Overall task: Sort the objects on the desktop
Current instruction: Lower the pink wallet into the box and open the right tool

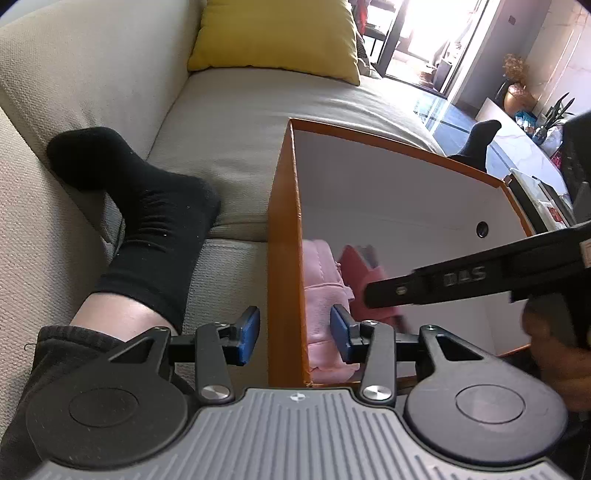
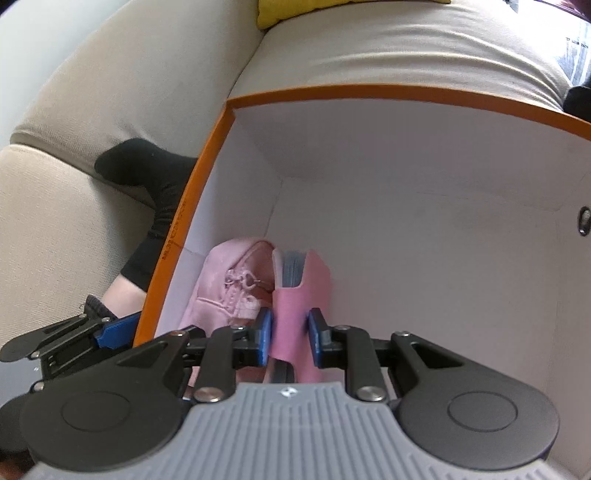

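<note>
An orange box (image 1: 283, 221) with white inner walls stands on a sofa. My left gripper (image 1: 295, 334) is open and straddles the box's left wall, with one blue pad outside and one inside, both clear of the cardboard. In the box's near left corner lies a pale pink zip pouch (image 2: 221, 291), which also shows in the left wrist view (image 1: 325, 295). My right gripper (image 2: 290, 336) reaches into the box beside the pouch, shut on a darker pink case (image 2: 295, 295) with a grey-blue zip, held upright. One right finger (image 1: 424, 284) crosses the left wrist view.
The box (image 2: 369, 92) rests on a beige sofa (image 1: 240, 122) with a yellow cushion (image 1: 277, 33) at the back. A person's leg in a black sock (image 1: 147, 206) lies just left of the box. A hand (image 1: 557, 354) holds the right gripper.
</note>
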`<act>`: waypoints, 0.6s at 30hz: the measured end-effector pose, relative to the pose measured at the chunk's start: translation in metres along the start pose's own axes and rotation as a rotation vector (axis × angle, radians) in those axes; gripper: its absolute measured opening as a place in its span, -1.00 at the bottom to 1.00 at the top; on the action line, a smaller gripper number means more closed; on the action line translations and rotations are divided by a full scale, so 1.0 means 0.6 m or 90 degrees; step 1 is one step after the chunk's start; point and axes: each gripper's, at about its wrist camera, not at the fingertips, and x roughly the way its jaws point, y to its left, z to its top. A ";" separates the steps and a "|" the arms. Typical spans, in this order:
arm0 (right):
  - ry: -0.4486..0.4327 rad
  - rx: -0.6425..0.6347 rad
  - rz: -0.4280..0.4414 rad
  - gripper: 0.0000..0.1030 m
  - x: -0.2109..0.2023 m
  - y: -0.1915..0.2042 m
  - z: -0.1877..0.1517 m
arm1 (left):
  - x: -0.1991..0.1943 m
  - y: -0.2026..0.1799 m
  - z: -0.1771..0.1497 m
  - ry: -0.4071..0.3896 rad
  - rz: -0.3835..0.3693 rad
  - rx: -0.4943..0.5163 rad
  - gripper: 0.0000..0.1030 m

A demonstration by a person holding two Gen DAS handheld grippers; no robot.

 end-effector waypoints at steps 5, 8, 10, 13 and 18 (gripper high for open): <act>0.011 0.019 0.020 -0.53 0.008 0.013 0.003 | -0.003 0.006 0.003 -0.003 0.003 -0.009 -0.09; 0.026 0.040 0.041 -0.42 0.004 0.003 0.002 | -0.007 0.007 0.001 -0.006 -0.002 -0.015 -0.08; 0.040 0.064 0.062 -0.37 0.013 0.005 0.007 | -0.007 0.008 -0.001 -0.010 -0.002 -0.020 -0.08; 0.033 0.052 0.061 -0.41 0.011 0.010 0.003 | -0.007 0.011 -0.004 -0.014 -0.007 -0.029 -0.10; 0.029 0.067 0.076 -0.43 0.020 0.008 0.001 | -0.007 0.008 -0.006 -0.020 -0.008 -0.025 -0.19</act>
